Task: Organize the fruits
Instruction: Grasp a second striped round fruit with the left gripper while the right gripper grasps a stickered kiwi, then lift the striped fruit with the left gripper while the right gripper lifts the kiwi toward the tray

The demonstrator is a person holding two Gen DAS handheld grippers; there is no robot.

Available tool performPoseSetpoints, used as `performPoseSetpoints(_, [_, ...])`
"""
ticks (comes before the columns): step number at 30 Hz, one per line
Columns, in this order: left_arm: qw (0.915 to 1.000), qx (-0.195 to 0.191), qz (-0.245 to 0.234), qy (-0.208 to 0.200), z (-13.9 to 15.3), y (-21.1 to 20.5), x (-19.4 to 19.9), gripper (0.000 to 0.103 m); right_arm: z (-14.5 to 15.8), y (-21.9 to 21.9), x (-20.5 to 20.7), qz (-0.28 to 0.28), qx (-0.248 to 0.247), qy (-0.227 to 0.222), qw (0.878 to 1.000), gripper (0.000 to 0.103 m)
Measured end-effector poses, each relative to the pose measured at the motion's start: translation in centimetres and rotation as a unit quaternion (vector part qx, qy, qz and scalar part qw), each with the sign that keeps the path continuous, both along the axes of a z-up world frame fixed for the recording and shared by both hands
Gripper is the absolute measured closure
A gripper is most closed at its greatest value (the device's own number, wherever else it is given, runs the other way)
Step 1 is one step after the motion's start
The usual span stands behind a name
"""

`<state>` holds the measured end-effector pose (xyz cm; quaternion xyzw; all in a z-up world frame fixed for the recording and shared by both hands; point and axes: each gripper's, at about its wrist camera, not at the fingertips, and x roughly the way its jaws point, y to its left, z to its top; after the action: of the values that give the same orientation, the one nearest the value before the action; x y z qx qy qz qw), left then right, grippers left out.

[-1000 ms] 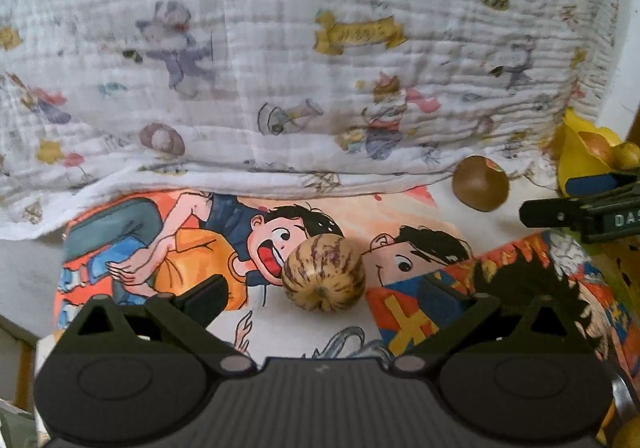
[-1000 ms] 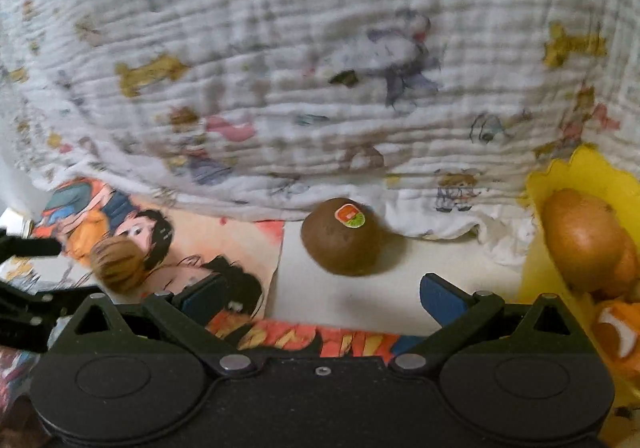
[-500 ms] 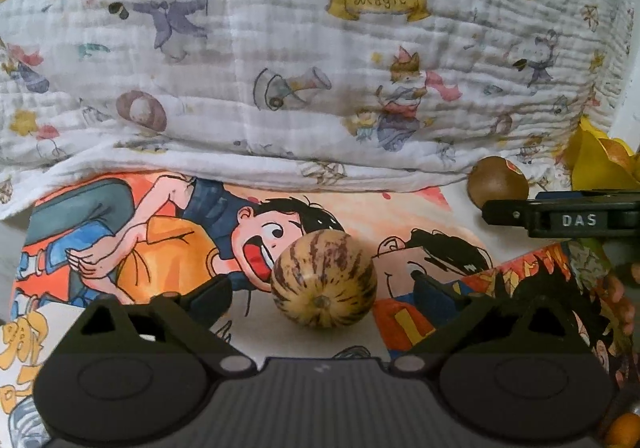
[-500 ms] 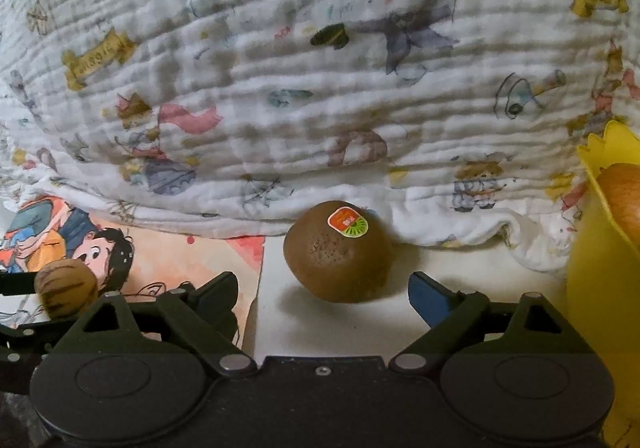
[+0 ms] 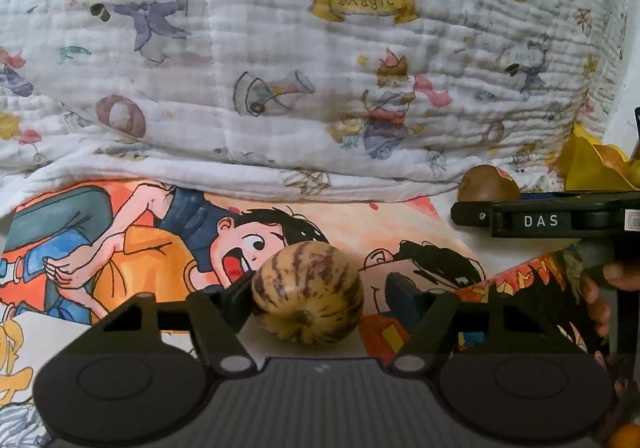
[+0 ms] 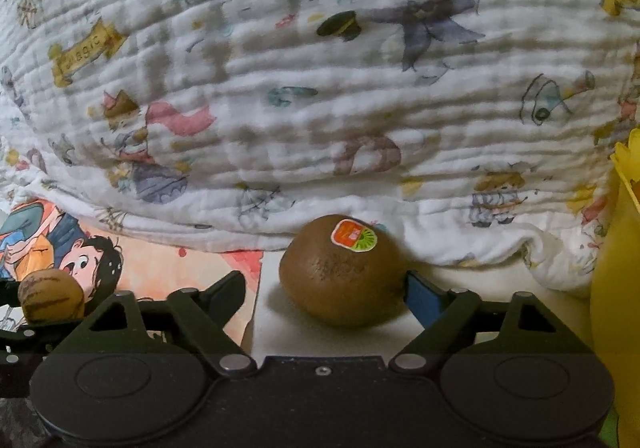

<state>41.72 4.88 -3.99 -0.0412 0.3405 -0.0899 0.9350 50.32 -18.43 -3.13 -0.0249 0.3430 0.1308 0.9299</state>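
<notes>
A striped yellow-brown melon-like fruit (image 5: 308, 294) lies on a cartoon-printed mat (image 5: 140, 232), between the fingers of my left gripper (image 5: 316, 288). Its jaws are closing: the left pad touches the fruit, and a small gap remains at the right pad. A brown kiwi (image 6: 344, 276) with an orange-green sticker rests on the white surface between the fingers of my right gripper (image 6: 324, 282). Those jaws are closing too, with the blue right pad at the kiwi's side and the left finger clear of it. The left wrist view shows the kiwi (image 5: 486, 184) behind the right gripper's black bar.
A white quilted blanket (image 5: 280, 68) with cartoon prints rises like a wall just behind both fruits. A yellow bowl (image 6: 616, 288) holding fruit stands at the right. The striped fruit (image 6: 50, 294) shows at the right wrist view's left edge. An orange fruit (image 5: 626, 436) sits at the lower right.
Both grippers came down and forward, so each fruit now lies between the fingers. Both pairs of jaws have narrowed around their fruit.
</notes>
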Motion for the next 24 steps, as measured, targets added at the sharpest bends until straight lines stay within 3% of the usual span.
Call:
performPoseSetpoints(3, [1.0000, -0.001, 0.004, -0.004, -0.1, 0.2, -0.1, 0.041, 0.1, -0.2, -0.1, -0.006, -0.003, -0.002, 1.000, 0.034])
performPoseSetpoints(12, [0.9999, -0.011, 0.005, -0.004, 0.0, 0.6, -0.3, 0.045, 0.0, -0.1, -0.5, 0.000, 0.001, 0.000, 1.000, 0.035])
performPoseSetpoints(24, [0.9999, -0.010, 0.001, -0.001, 0.1, 0.3, -0.5, 0.045, 0.0, 0.5, -1.8, 0.052, 0.017, 0.009, 0.998, 0.035])
